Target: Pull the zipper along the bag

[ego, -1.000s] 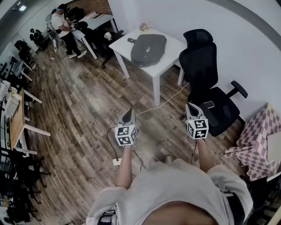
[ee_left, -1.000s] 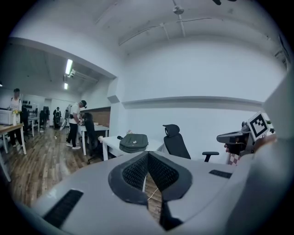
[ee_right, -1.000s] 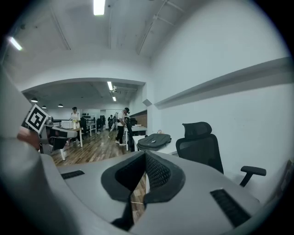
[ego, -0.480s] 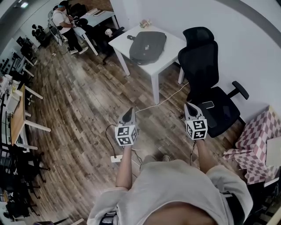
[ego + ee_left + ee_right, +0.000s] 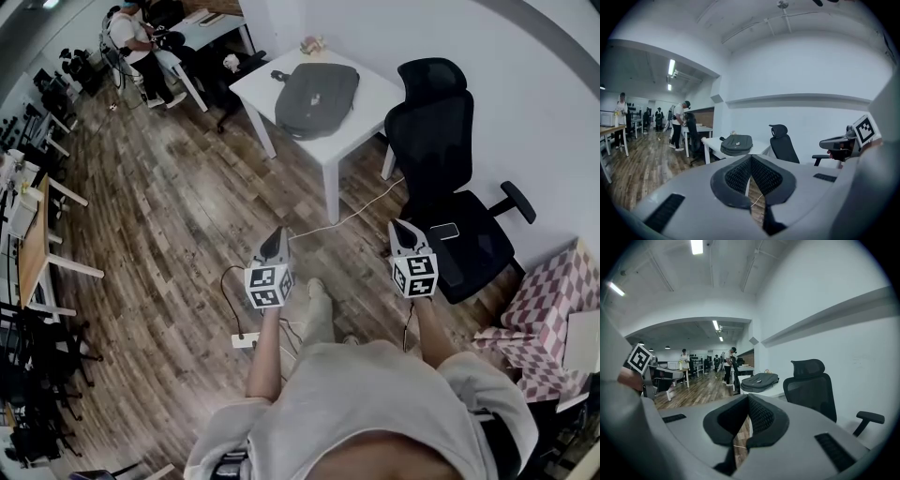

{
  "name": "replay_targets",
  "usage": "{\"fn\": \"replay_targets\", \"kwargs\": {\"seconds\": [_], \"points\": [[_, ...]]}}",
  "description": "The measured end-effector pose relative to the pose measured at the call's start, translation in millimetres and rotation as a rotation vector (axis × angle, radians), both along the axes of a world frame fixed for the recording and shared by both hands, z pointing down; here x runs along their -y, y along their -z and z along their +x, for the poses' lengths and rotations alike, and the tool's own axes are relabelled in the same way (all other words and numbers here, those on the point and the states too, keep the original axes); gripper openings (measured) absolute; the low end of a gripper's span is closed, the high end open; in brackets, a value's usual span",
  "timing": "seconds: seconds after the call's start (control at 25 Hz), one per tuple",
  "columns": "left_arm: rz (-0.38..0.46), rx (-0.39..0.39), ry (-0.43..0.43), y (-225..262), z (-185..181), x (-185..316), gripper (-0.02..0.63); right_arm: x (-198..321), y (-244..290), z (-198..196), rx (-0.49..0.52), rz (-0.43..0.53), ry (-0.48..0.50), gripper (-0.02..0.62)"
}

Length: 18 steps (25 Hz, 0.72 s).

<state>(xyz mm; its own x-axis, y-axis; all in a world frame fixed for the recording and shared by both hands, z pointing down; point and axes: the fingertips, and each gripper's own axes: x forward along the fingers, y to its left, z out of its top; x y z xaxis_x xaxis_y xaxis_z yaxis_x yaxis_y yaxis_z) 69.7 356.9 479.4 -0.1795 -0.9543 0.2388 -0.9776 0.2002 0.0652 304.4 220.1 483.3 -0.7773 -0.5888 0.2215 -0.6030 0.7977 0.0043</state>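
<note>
The dark grey soft fabric bag [image 5: 317, 87] lay flat on the white square table [image 5: 367, 92], beside a black mesh office chair [image 5: 439, 122]. Well apart from it, the left gripper [image 5: 274, 242] and right gripper [image 5: 401, 231] hung over the brown wooden plank floor [image 5: 178, 216], each with its jaws pressed together on nothing.

The scene is viewed from above the person's head, steeply downward, so that the torso [image 5: 375, 412] is seen along the bottom edge and the left gripper [image 5: 274, 242] and right gripper [image 5: 401, 230] are shown close by at mid-frame. The white table [image 5: 375, 94], bag [image 5: 317, 87] and black chair [image 5: 436, 122] are placed far off at the upper centre. Each gripper view is taken from just behind its own jaws, nearly level, and is faced toward that same table, bag and chair, which are shared by all three views. In the left gripper view the other gripper is caught at the right edge; in the right gripper view, at the left edge.
</note>
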Motion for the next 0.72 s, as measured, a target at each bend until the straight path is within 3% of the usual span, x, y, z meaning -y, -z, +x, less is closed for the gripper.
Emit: {"fn": "replay_targets", "kwargs": {"seconds": [0.72], "points": [[0.023, -0.006, -0.118, 14.7, -144.8, 192.7, 0.026, 159.5, 18.9, -139.2, -0.030, 0.026, -0.087, 0.014]]}}
